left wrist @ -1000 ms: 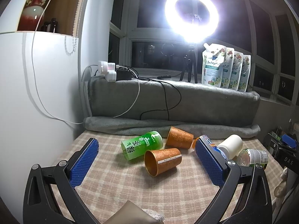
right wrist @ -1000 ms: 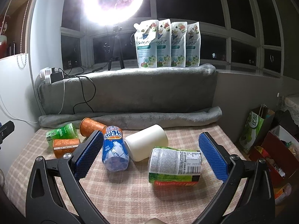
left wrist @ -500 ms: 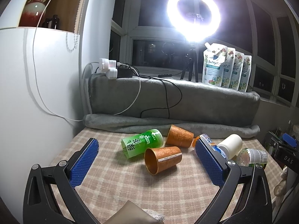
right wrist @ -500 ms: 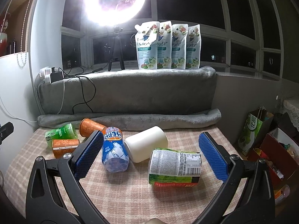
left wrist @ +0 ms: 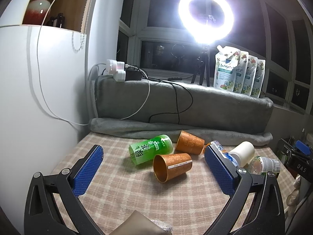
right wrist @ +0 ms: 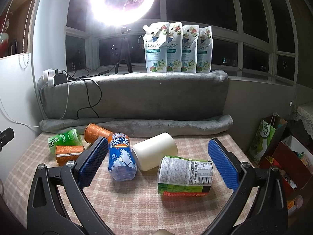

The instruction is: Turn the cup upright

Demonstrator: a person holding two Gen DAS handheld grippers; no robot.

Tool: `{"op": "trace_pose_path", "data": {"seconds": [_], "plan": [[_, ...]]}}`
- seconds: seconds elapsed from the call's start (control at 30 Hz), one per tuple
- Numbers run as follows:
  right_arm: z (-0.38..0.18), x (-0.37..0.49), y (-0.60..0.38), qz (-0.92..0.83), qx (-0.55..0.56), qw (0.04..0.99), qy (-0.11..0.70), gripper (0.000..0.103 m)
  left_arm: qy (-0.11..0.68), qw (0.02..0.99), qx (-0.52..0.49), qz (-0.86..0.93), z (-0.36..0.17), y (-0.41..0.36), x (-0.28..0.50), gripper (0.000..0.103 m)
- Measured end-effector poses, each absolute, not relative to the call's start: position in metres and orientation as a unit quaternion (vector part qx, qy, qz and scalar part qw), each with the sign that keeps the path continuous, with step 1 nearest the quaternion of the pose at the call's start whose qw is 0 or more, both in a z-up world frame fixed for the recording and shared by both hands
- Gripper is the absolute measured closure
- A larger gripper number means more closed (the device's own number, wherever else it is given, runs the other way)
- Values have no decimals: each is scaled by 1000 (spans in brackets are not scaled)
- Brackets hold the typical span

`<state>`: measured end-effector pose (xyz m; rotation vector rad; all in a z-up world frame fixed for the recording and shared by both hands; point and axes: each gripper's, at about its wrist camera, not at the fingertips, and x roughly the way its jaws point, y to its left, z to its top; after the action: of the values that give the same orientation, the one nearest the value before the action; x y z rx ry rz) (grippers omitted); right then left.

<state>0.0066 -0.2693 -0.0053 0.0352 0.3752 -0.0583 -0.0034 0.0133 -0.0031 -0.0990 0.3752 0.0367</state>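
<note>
Several cups lie on their sides on the checked table (left wrist: 121,193). In the left wrist view an orange cup (left wrist: 172,166) lies with its mouth toward me, a second orange cup (left wrist: 189,142) behind it, and a green cup (left wrist: 150,151) to their left. My left gripper (left wrist: 153,169) is open and empty, above the near table. In the right wrist view a blue Arctic Ocean cup (right wrist: 121,156), a white cup (right wrist: 155,153) and a green-labelled cup (right wrist: 185,176) lie between the fingers of my open, empty right gripper (right wrist: 156,164).
A grey blanket roll (right wrist: 137,126) lines the table's back edge below a padded ledge with several refill pouches (right wrist: 176,49), a ring light (left wrist: 205,15) and a power strip with cables (left wrist: 121,71). A white cabinet (left wrist: 39,98) stands left. Bags and boxes (right wrist: 273,143) stand right of the table.
Both views have shifted slightly; the left gripper has drifted a little toward the cups. Nothing on the table has moved.
</note>
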Motion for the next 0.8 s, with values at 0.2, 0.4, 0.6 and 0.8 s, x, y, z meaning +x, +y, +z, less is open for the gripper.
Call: {"op": "trace_pose_path", "data": {"seconds": [0.2, 0.4, 0.6, 0.8], "plan": [[-5, 8, -268, -28, 18, 982, 188, 0, 186, 981, -49, 18, -3, 13, -3, 1], [-6, 9, -268, -27, 17, 981, 190, 0, 186, 981, -49, 18, -3, 13, -3, 1], [-7, 17, -265, -22, 14, 981, 194, 0, 189, 981, -51, 18, -4, 15, -3, 1], [-9, 26, -260, -14, 6, 980, 199, 0, 194, 979, -54, 22, -5, 19, -1, 1]]}}
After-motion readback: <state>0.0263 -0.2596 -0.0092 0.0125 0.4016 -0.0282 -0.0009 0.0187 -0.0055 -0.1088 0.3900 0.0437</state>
